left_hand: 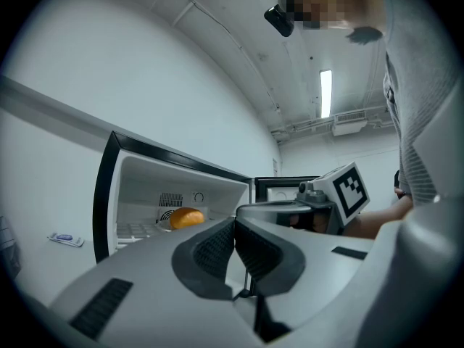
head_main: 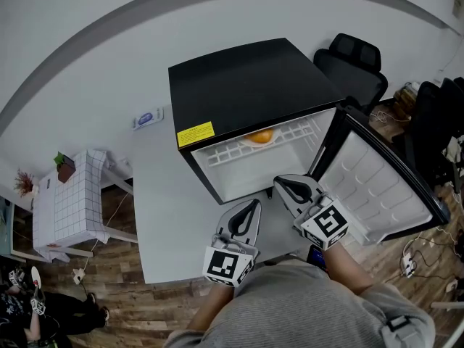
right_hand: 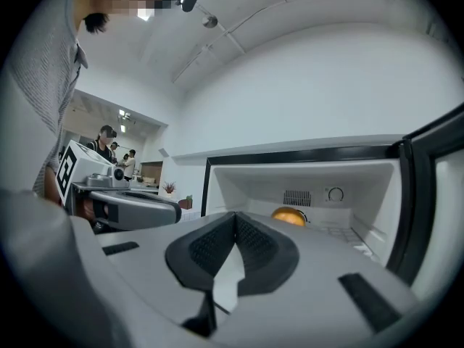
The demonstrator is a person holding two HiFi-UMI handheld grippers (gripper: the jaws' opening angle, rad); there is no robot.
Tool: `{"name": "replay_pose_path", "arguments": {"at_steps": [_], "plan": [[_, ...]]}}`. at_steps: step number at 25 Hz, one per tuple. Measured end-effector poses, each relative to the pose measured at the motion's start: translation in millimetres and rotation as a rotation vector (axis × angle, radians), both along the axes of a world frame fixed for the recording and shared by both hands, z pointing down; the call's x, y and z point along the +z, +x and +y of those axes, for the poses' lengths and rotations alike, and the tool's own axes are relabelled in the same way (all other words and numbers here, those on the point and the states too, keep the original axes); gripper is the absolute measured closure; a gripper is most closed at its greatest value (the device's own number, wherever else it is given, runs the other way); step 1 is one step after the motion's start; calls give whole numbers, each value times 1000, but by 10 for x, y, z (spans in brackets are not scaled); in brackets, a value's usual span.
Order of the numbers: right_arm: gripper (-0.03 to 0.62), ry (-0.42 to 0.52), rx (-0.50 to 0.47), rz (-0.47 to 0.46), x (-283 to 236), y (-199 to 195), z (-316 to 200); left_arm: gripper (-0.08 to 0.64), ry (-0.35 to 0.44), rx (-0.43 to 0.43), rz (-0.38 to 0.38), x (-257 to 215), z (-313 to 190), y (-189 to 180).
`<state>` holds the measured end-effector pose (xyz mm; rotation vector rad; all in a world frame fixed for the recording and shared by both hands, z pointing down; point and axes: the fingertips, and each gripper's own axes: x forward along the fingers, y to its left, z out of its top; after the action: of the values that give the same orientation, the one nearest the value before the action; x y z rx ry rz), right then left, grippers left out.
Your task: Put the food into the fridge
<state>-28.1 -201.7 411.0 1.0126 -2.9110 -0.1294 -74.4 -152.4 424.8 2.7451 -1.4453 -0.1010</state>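
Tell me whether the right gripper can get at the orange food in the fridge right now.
Probably yes: the fridge door stands open and nothing lies between the right gripper and the orange food on the shelf, though its jaws are shut.

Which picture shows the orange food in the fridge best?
The left gripper view: the orange food shows almost whole. In the right gripper view its lower half is hidden; the head view shows only part, under the fridge top.
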Motion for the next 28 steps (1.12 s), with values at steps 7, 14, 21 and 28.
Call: {"name": "replay_pose_path", "arguments": {"at_steps": [7, 14, 21, 28], "plan": [[580, -14, -17, -16, 8, 7, 219, 549, 8, -3, 1, -19, 10, -9], [580, -21, -26, -44, -13, 25, 334, 549, 7, -5, 0, -5, 7, -12], [579, -20, -21, -59, -60, 50, 331, 549, 1, -8, 1, -13, -19, -18], [580, 2, -22, -44, -88, 50, 303, 549, 4, -6, 2, -6, -48, -6]]}}
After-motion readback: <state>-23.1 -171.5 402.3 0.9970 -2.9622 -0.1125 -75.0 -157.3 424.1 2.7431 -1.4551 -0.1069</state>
